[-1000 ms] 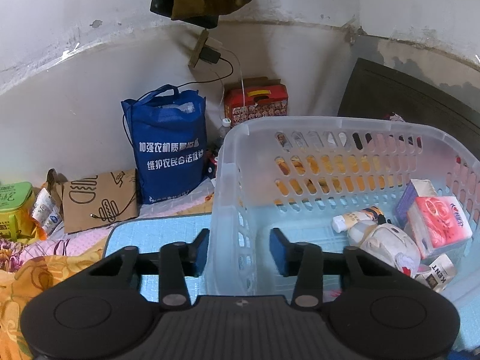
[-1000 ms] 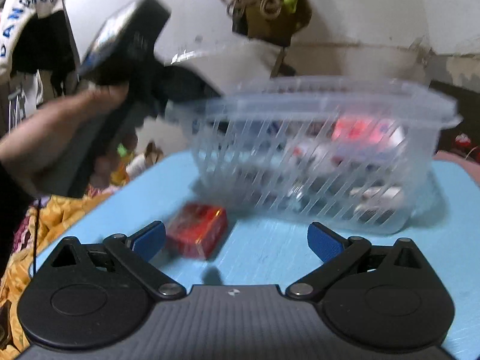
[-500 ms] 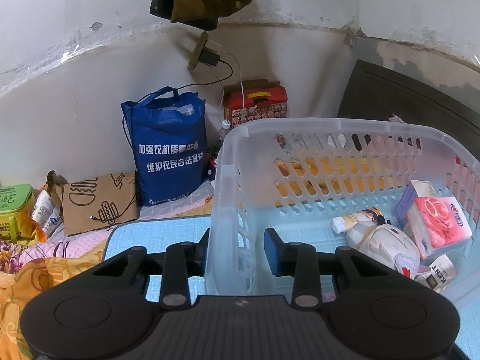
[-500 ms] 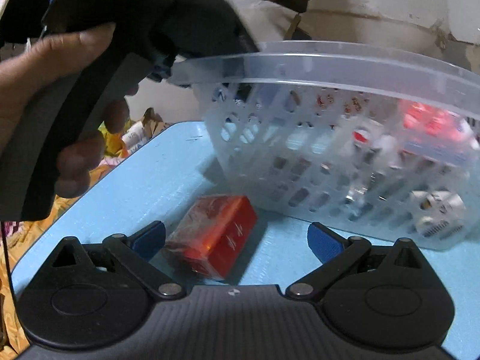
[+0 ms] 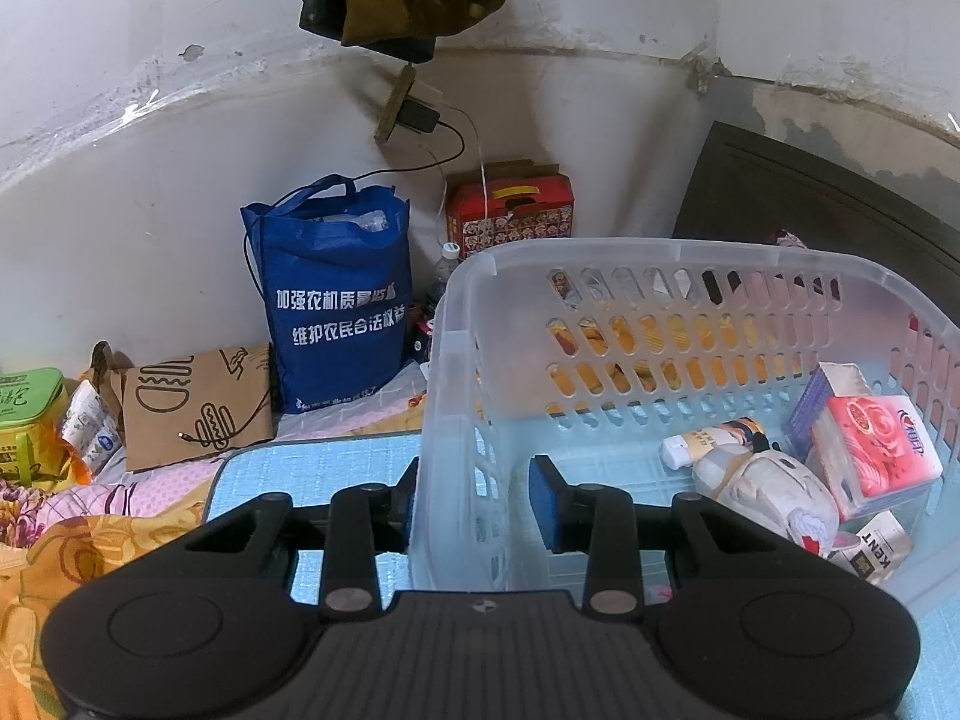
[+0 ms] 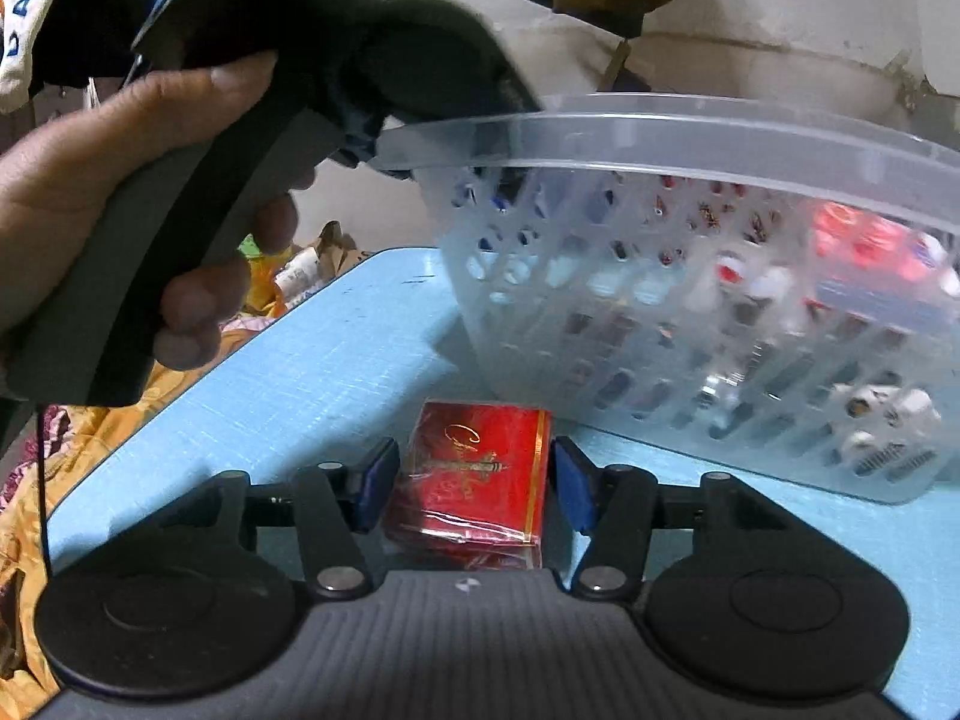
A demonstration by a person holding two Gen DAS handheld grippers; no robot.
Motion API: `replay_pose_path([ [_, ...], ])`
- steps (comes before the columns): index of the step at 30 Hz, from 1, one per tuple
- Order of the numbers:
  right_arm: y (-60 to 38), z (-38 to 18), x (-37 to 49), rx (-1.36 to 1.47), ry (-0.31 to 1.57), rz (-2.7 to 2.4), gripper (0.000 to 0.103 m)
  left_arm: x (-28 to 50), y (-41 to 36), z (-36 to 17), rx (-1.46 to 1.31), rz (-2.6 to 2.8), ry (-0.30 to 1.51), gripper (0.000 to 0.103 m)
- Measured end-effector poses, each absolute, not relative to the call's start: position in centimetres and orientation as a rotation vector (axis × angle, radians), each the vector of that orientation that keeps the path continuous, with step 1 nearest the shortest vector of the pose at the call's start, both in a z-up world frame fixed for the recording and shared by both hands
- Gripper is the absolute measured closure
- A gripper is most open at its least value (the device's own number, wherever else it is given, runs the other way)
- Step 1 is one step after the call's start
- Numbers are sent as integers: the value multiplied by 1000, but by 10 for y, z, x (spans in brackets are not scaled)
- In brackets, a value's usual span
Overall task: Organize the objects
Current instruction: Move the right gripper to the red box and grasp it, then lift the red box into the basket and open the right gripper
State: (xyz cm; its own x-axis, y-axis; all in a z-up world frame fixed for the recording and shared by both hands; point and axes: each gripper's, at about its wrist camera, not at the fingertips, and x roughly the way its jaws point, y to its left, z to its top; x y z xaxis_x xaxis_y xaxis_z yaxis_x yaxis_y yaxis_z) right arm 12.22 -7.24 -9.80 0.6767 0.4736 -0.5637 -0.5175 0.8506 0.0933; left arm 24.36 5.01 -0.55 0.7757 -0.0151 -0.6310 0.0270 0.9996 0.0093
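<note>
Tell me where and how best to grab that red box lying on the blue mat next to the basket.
Grip the red box across its two long side faces, coming from its near short end, low and angled down. It lies flat on the blue mat, so the sides are free. The right gripper already straddles it that way, jaws closing, pads apparently not yet pressing. The basket blocks the far end.

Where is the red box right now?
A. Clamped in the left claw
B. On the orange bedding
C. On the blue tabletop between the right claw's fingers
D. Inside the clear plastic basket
C: the red box lies on the blue tabletop between the closing right claw, outside the basket.
</note>
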Motion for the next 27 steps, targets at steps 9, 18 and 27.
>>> replay_pose_path([
  [9, -123, -97, 111, 21, 560, 527, 45, 242, 48, -6, 19, -24, 681, 63],
  [18, -168, -101, 93, 88, 512, 474, 46, 241, 48, -6, 19, -17, 680, 63],
  [27, -205, -98, 71, 114, 464, 459, 46, 238, 47, -7, 21, -13, 676, 63],
])
